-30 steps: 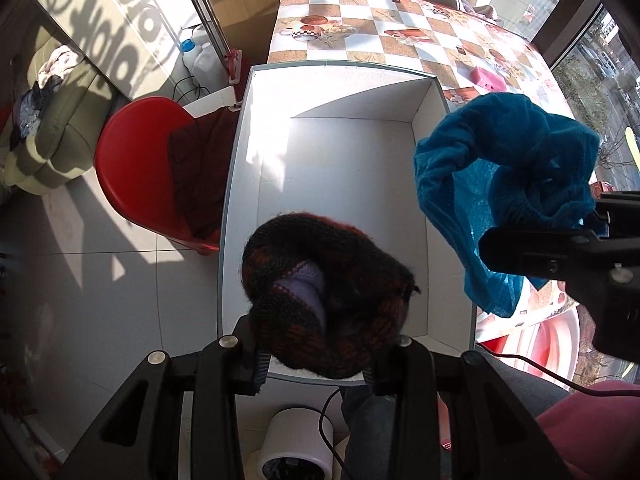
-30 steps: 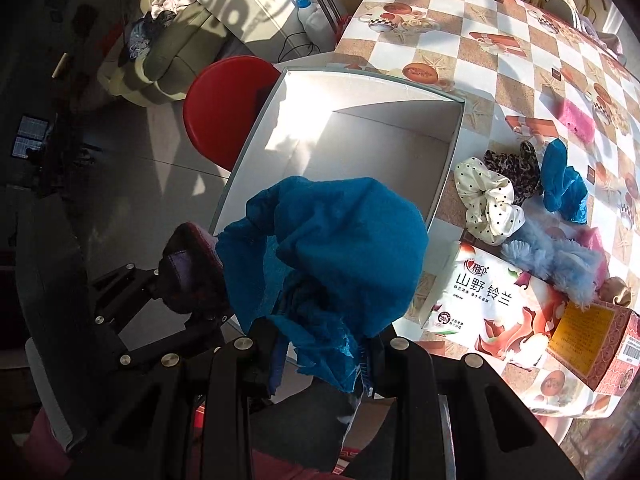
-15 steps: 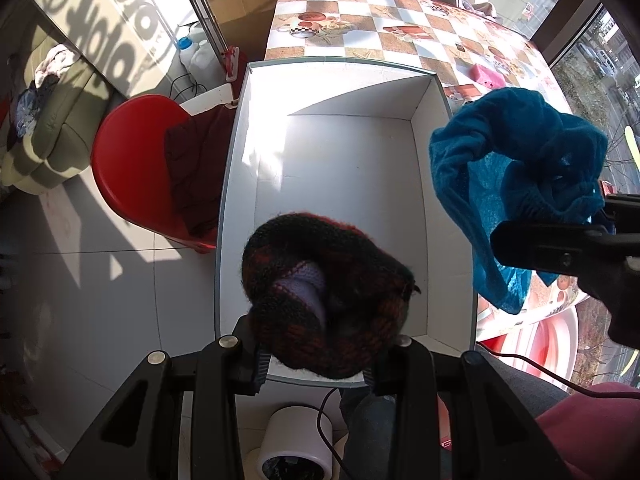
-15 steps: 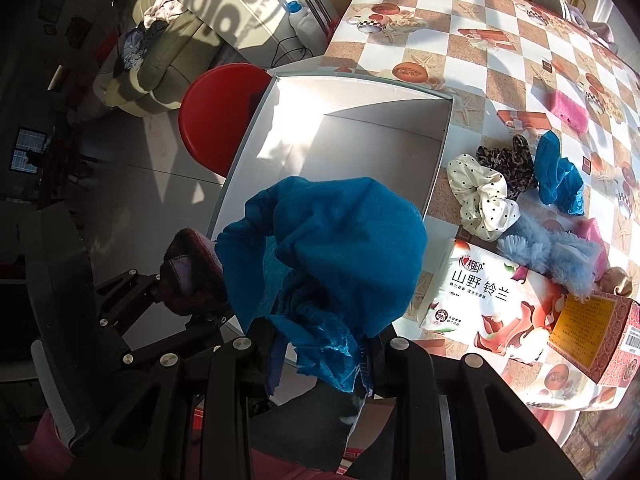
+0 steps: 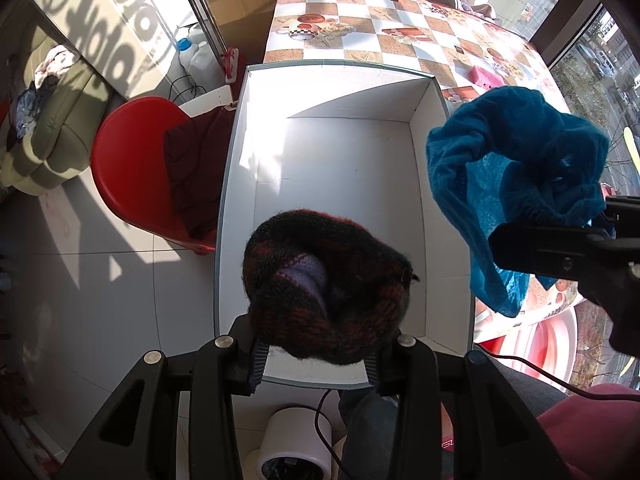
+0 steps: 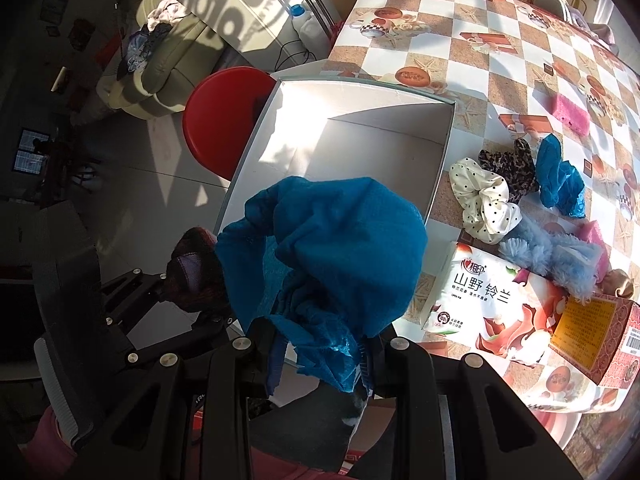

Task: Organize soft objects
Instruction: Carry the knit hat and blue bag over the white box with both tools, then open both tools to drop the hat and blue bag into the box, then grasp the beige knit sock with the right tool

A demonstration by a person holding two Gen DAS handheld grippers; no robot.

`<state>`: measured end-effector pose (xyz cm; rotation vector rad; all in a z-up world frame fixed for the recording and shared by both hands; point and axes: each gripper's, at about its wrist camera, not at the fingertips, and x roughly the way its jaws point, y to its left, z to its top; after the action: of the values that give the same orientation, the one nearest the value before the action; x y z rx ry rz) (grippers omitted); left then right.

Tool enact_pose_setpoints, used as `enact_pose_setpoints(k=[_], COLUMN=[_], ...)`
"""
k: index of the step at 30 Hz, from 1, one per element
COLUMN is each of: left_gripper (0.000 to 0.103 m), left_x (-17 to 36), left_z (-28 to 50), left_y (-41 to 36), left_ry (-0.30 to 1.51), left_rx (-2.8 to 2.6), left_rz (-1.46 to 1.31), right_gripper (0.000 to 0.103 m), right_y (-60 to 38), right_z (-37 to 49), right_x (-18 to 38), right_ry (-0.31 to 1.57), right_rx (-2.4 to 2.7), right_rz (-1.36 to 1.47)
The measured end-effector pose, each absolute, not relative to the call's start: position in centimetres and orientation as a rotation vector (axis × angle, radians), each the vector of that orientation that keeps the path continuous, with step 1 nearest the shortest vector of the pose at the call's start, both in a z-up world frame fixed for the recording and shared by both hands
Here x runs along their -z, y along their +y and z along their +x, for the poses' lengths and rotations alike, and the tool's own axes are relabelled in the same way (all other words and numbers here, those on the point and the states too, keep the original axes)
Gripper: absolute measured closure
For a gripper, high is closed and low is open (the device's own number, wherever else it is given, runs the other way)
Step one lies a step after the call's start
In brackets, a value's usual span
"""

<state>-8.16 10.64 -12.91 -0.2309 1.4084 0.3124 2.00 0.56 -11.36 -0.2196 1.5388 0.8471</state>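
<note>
Wool, dark red and black, fills the left gripper, which is squeezed tight on a knitted hat with a purple lining. The hat hangs over the near end of the white box, whose floor looks bare. The right gripper is clamped on a blue knitted cloth, bunched and drooping just by the box's near right corner (partly over the rim, as far as I can tell).

Both things look light and floppy. They will sag and fold, not break, and should drop softly when let go. A pinch on a thick bunched fold holds best; a thin edge could slip out.

Farther off on the checked table lie more soft things: a white dotted scrunchie, a leopard scrunchie, a small blue cloth and a fluffy blue band. A tissue pack sits nearer, just beside the box.
</note>
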Motion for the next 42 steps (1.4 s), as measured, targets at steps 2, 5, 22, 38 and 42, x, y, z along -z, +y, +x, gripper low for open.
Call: enact_pose_setpoints(k=[2, 5, 22, 38, 42], left_gripper=[0.044, 0.023, 0.0, 0.0, 0.0], left_x=[12.7, 12.6, 11.2, 10.3, 9.5], left_z=[-8.1, -8.0, -6.2, -2.5, -0.7], left_y=[10.5, 10.3, 9.7, 5.9, 5.3], left_ry=[1.4, 1.397, 1.33, 1.333, 1.328], left_rx=[-0.31, -0.309, -0.289, -0.241, -0.206], left_rz=[-0.227, -0.209, -0.269, -0.185, -0.201], right_gripper=[0.063, 0.052, 0.005, 0.005, 0.005], right_y=[0.6, 0.6, -3.7, -9.0, -12.0], right_z=[1.9, 1.9, 4.0, 6.7, 8.9], right_x=[11.3, 11.2, 11.3, 8.9, 6.5], right_ry=[1.538, 1.532, 1.539, 1.459, 1.397], right_rx=[-0.851, -0.853, -0.721, -0.643, -0.598], right_rz=[-0.221, -0.218, -0.075, 0.0, 0.033])
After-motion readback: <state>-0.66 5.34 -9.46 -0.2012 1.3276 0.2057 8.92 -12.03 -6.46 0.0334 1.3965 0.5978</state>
